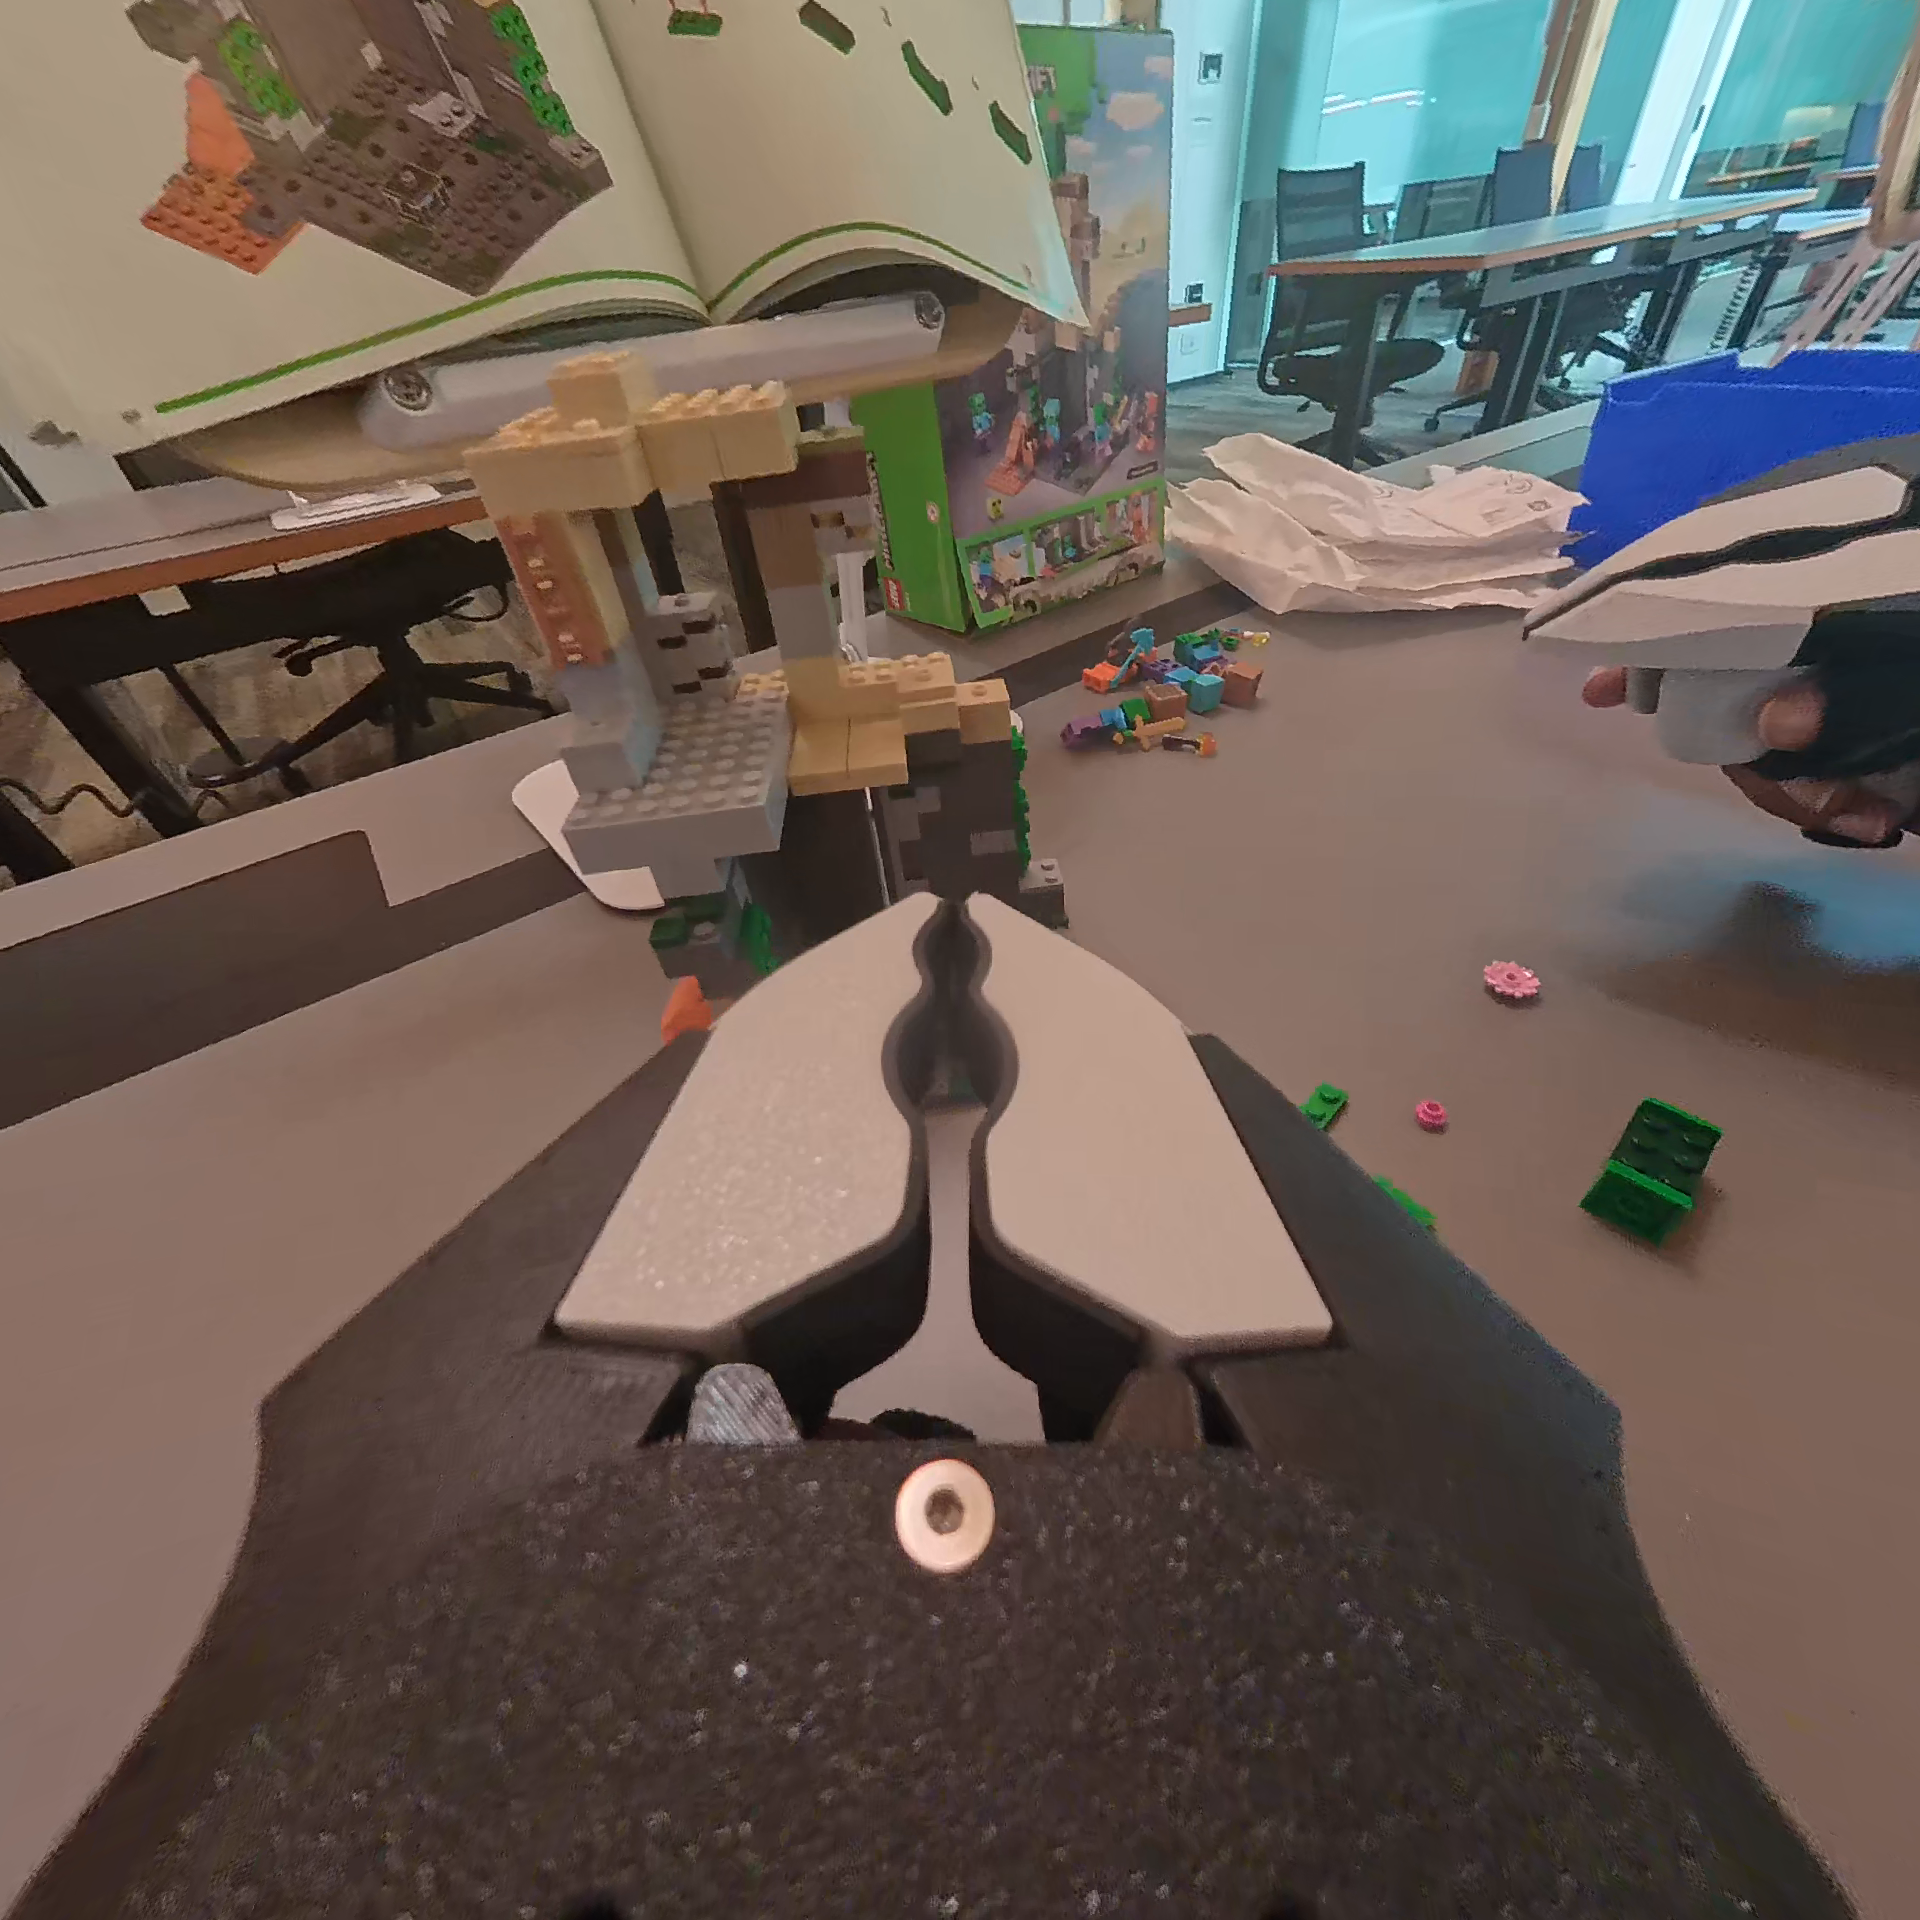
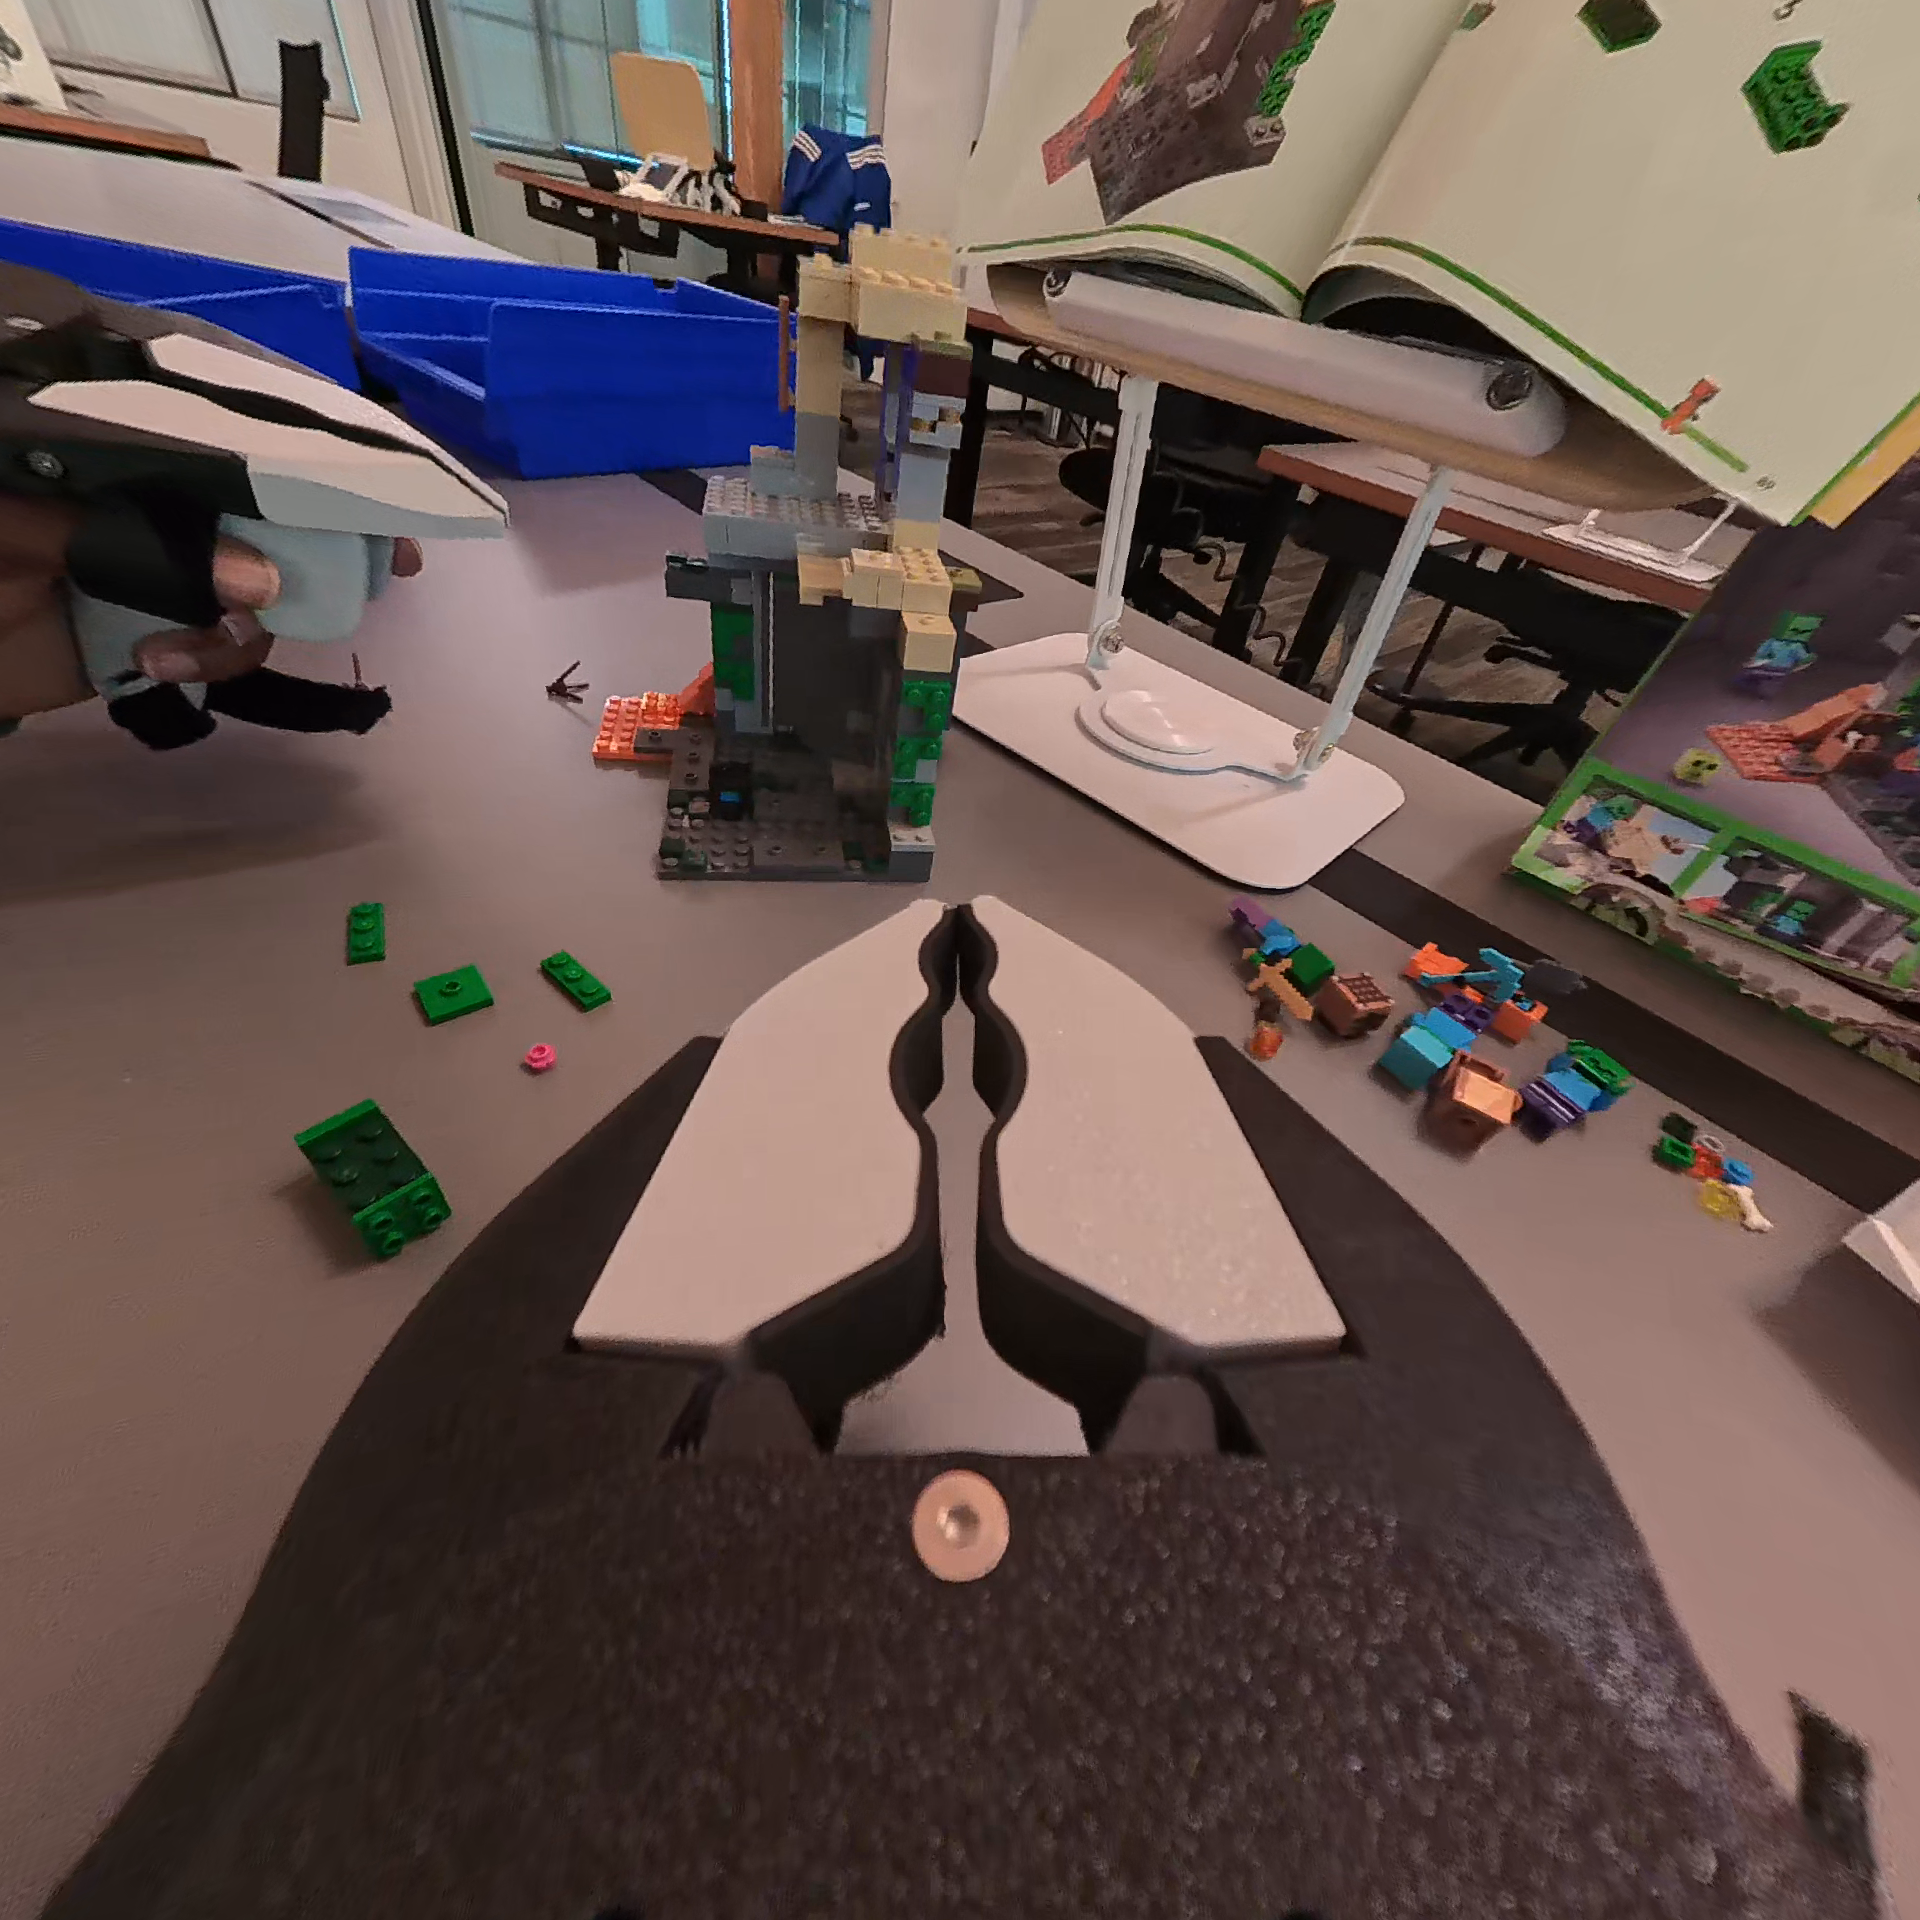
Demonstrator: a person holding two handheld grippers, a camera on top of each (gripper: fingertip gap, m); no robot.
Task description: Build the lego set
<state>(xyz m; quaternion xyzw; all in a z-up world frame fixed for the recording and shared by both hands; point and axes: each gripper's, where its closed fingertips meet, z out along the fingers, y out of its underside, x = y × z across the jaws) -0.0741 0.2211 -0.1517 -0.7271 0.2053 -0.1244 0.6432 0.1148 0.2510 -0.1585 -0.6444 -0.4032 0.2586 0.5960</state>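
A partly built lego tower [image 1: 790,675] of grey, tan and green bricks stands on the grey table [image 1: 312,1195]; it also shows in the right wrist view [image 2: 821,623]. My left gripper [image 1: 951,909] is shut and empty, its tips close to the tower's base. My right gripper [image 2: 954,909] is shut and empty, a short way in front of the tower. Loose green pieces lie on the table: a thick green brick [image 2: 374,1179], a square green plate [image 2: 453,992] and two small green plates [image 2: 575,980]. A pink stud [image 2: 538,1056] lies near them. The thick green brick [image 1: 1652,1169] also shows in the left wrist view.
An open instruction booklet [image 1: 468,156] rests on a white stand [image 2: 1174,748] behind the tower. The lego box [image 1: 1039,436] stands beside it. A pile of small coloured pieces [image 2: 1455,1029] lies right of my right gripper. Blue bins [image 2: 582,353] and crumpled white bags [image 1: 1371,530] lie farther back. The gap from one gripper's tips to the other's is roughly 20 cm. The thick green brick [image 2: 374,1179] lies around 15 cm away from my right fingertips. Seen from the left wrist view [image 1: 1679,1131] as well. From either gripper's tips it is about 15 cm to the square green plate [image 2: 453,992].
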